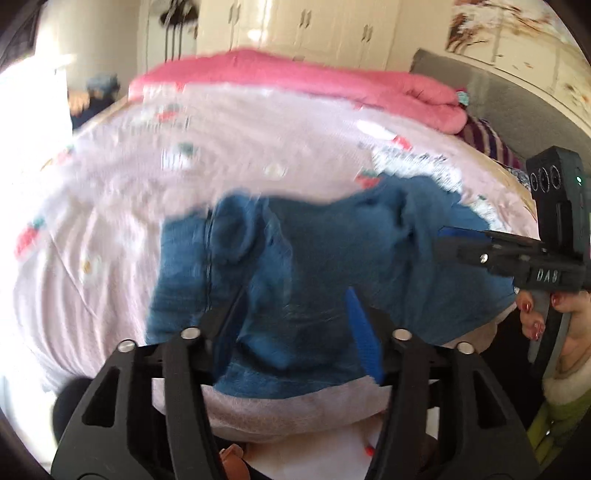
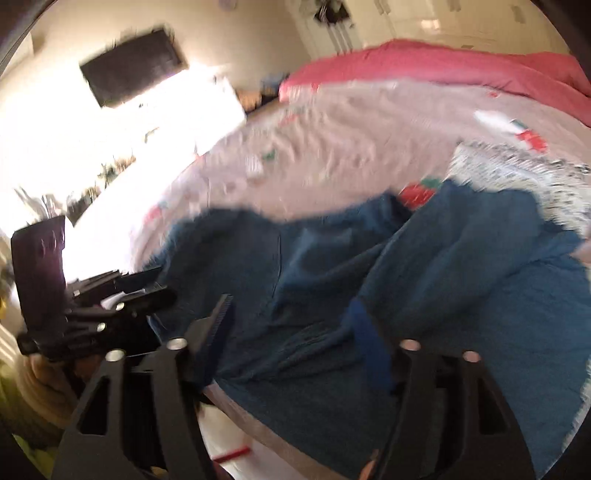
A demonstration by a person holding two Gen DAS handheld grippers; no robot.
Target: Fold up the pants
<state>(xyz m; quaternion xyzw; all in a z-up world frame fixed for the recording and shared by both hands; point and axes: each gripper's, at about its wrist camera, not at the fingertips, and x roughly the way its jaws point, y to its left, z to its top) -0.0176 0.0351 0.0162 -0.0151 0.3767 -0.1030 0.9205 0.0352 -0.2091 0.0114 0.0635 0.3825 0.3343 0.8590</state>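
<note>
On the near edge of the pink bed sheet (image 1: 110, 229), blue pants (image 1: 295, 266) rumpled and loose; left gripper (image 1: 295, 328) and right gripper (image 2: 291, 332) both jaws apart, gripping nothing; best pinching waistband corners evenly before folding, avoiding the sheet beneath

I see a pale pink bedsheet (image 1: 110, 229) printed with strawberries, and a folded pink blanket (image 1: 332, 85) along its far edge. Beyond it stand cream wardrobe doors (image 1: 332, 26); a dark screen (image 2: 133, 70) hangs on the wall.
</note>
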